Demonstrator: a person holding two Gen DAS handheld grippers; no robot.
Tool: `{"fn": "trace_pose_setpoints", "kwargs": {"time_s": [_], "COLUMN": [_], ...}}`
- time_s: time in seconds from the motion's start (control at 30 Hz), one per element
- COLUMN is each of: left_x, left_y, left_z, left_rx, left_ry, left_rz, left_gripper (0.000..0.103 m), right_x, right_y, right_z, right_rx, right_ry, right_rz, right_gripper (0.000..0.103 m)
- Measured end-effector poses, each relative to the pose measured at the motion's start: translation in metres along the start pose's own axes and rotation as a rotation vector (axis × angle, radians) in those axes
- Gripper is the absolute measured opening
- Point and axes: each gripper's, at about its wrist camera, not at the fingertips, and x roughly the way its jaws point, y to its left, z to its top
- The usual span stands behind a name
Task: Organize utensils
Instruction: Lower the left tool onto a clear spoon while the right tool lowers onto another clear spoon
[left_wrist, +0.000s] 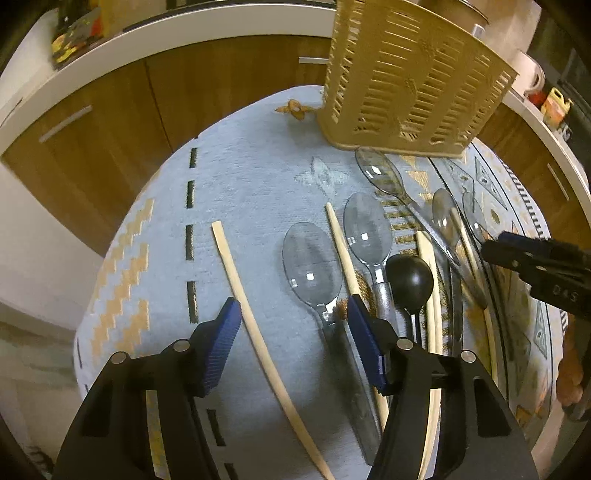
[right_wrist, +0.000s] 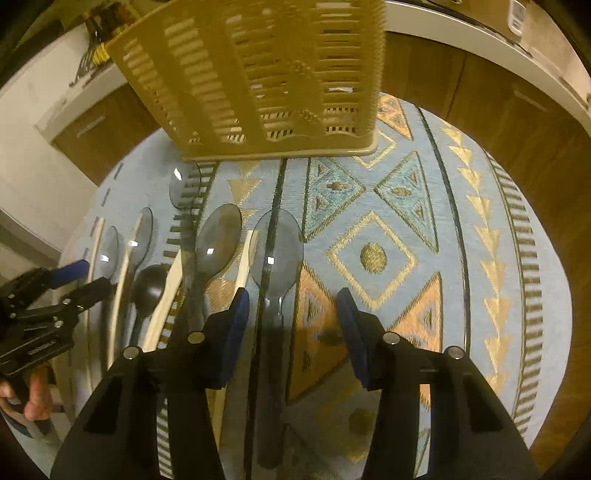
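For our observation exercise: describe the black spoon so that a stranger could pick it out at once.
Start at the beige slotted utensil basket standing at the far side of the patterned tablecloth. Come towards the camera to the row of utensils. Among clear plastic spoons and pale chopsticks, the black spoon is the only opaque, dark one.

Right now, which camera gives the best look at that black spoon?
The left wrist view: the black spoon lies close and sharp, bowl plainly lit, between clear spoons and chopsticks. In the right wrist view the same spoon sits off at the left edge, smaller, dimmer and slightly blurred.
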Motion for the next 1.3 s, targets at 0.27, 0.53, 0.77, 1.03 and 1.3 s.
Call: {"fn": "trace_pose_setpoints", "kwargs": {"time_s": [0.27, 0.53, 0.77, 1.03, 1.3], "left_x": [0.01, 0.009, -0.006, 0.014, 0.016], "left_y": [-0.011, -0.02, -0.013, -0.003, -0.008], "left_z": [0.017, 0.035, 0.038, 0.032, 0.02], "left_rx": [0.038, 0.072, 0.108, 0.098, 0.118], "left_ry": [0.027, 0.015, -0.041, -0.018, 0.014], "left_rz": [0.048, 0.087, -0.006, -0.005, -0.012], "left_gripper": [0.052, 0.052, 0.053, 0.051, 0.051], "right_x": [0.014, 0.026, 0.024, 0.023, 0.017], "right_y": [0.018, 0.03, 0.018, 0.019, 0.019], "right_z": [0.015, 0.033, 0.032, 0.027, 0.021], "right_rx": [-0.08, -0.114, -0.125, -0.122, -0.143], "right_ry": [0.019, 0.032, 0.015, 0.0, 0.007], "right_rz": [-0.068, -0.096, -0.064, -0.038, -0.068], "right_gripper": [0.046, 0.046, 0.046, 0.046, 0.046]}}
